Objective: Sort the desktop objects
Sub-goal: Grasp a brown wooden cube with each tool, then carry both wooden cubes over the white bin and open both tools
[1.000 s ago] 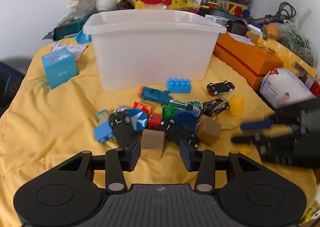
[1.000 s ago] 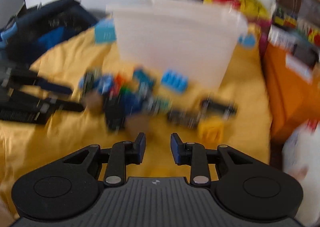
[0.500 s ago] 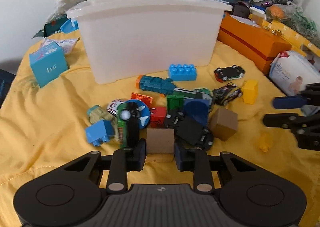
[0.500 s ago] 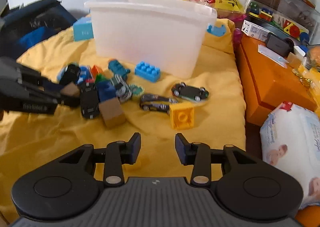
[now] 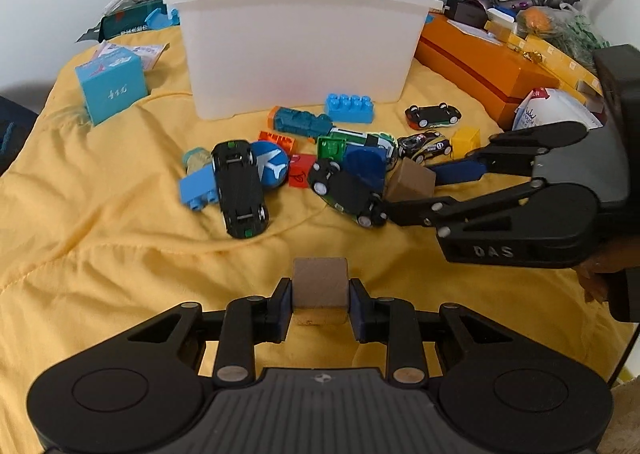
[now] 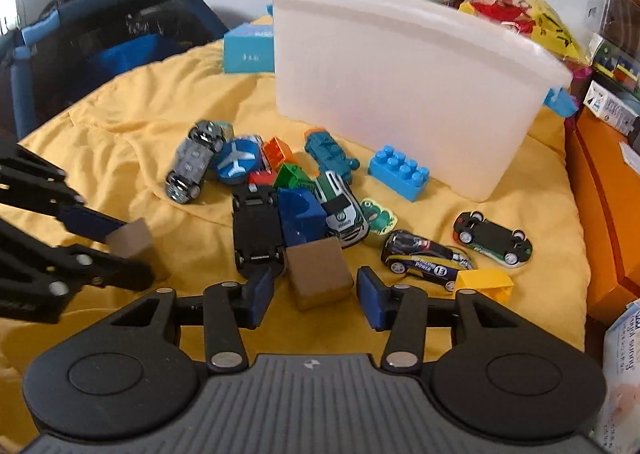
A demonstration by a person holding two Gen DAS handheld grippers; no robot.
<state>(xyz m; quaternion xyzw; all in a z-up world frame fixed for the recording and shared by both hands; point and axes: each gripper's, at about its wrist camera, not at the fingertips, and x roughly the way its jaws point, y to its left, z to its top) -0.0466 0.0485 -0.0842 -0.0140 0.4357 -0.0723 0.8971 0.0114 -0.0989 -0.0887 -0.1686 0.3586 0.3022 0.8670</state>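
Observation:
My left gripper (image 5: 319, 300) is shut on a brown wooden cube (image 5: 319, 288) and holds it above the yellow cloth, near the front of the toy pile; the same cube shows in the right wrist view (image 6: 131, 241). My right gripper (image 6: 316, 296) is open, its fingers on either side of a second brown cube (image 6: 318, 270) without touching it. That cube lies at the pile's right edge (image 5: 410, 183). A white plastic bin (image 5: 298, 41) stands behind the pile.
The pile holds toy cars (image 5: 239, 189), blue bricks (image 5: 350, 107), a yellow brick (image 6: 486, 284) and a round plane disc (image 6: 237, 161). An orange box (image 5: 480, 65) is at the right, a light blue box (image 5: 110, 87) at the left.
My left gripper has lifted the brown cube and pulled it back from the pile. My right gripper has moved left and forward to straddle the second cube.

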